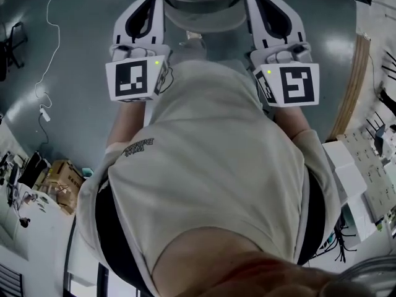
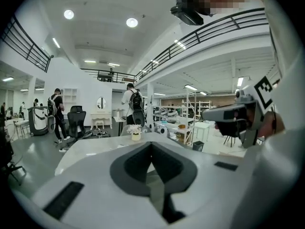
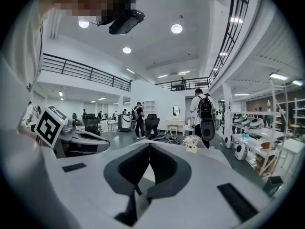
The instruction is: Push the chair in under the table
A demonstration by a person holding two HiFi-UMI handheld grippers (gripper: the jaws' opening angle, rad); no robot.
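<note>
Chairs show only at a distance. A black office chair (image 2: 76, 121) stands well off across the grey floor (image 1: 74, 60) of the hall, close to a walking person (image 2: 57, 111). Whether it is the one to be pushed cannot be told.

Nearer, a white table top (image 2: 90, 148) lies just beyond the jaws in both gripper views. A small pot of white flowers (image 2: 136, 133) stands upright on it. A dark rounded shape rises behind the pot, too unclear to name. A person with a backpack (image 2: 129, 100) stands beyond the table.

The left gripper (image 2: 151, 147) has its jaws fully together with nothing between them. The right gripper (image 3: 149, 146) is the same: pads closed on each other, empty.

In the head view both grippers are held out side by side in front of the wearer's pale shirt (image 1: 210, 166), each marker cube facing up. A pale rounded thing (image 1: 198, 14) sits between them at the top edge, cut off and hard to identify. Each gripper view shows the other gripper off to the side at about the same height.
</note>
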